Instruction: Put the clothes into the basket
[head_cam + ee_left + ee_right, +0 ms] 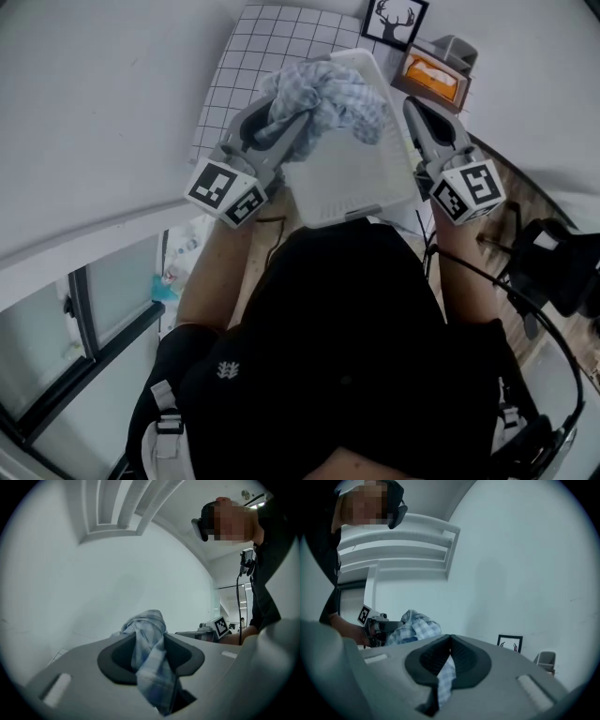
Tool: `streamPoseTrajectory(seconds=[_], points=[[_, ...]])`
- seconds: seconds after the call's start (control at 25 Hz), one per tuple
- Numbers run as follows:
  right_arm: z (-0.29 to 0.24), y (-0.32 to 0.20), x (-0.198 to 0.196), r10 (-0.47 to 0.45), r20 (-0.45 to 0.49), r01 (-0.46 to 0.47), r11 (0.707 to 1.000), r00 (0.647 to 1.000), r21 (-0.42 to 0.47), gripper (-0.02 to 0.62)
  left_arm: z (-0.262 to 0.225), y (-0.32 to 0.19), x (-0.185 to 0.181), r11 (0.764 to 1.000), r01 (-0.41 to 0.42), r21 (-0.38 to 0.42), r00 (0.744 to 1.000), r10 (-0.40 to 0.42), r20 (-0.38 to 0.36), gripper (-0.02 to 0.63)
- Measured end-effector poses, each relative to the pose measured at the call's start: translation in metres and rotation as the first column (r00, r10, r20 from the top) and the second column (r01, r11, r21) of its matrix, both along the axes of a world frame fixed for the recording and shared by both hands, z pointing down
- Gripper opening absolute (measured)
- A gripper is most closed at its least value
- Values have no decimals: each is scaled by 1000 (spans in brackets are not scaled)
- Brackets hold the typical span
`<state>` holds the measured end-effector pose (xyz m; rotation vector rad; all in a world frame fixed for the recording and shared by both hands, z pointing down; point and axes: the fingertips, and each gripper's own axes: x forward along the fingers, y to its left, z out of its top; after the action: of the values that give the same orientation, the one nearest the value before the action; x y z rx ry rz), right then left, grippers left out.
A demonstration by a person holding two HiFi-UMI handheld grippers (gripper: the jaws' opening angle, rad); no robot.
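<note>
A blue-and-white checked cloth (328,94) is bunched over the far left part of the white basket (352,178), which I hold in front of my chest. My left gripper (281,117) is shut on the cloth; in the left gripper view the fabric (146,634) is pinched between the dark pads and hangs below them. My right gripper (419,111) stands at the basket's right side. In the right gripper view a strip of the same cloth (447,677) is clamped in the closed jaws, and the bunch (415,625) shows beside the left gripper (377,626).
A grid-patterned white panel (246,66) lies beyond the basket. A framed deer picture (395,21) and a grey holder with an orange item (434,73) sit at the back right. Black gear (562,262) is at the right, a window frame (84,328) at the lower left.
</note>
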<state>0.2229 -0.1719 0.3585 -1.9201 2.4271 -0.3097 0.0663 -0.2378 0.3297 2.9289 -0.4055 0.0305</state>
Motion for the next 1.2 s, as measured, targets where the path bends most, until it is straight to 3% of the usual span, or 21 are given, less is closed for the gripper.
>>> streamPoseTrajectory(seconds=[0.24, 0.52, 0.76, 1.2], points=[[9, 2, 5, 15, 13, -15, 1000, 1000, -9, 0, 14, 0, 12, 998, -8, -62, 1000, 8, -1, 166], [24, 4, 11, 35, 28, -35, 999, 999, -30, 0, 45, 4, 29, 998, -30, -59, 991, 37, 127, 170], [31, 7, 10, 48, 47, -46, 998, 998, -35, 0, 68, 6, 35, 996, -42, -85, 982, 57, 182, 175], [51, 15, 14, 72, 63, -68, 996, 995, -64, 0, 79, 24, 43, 994, -104, 25, 949, 92, 301, 184]])
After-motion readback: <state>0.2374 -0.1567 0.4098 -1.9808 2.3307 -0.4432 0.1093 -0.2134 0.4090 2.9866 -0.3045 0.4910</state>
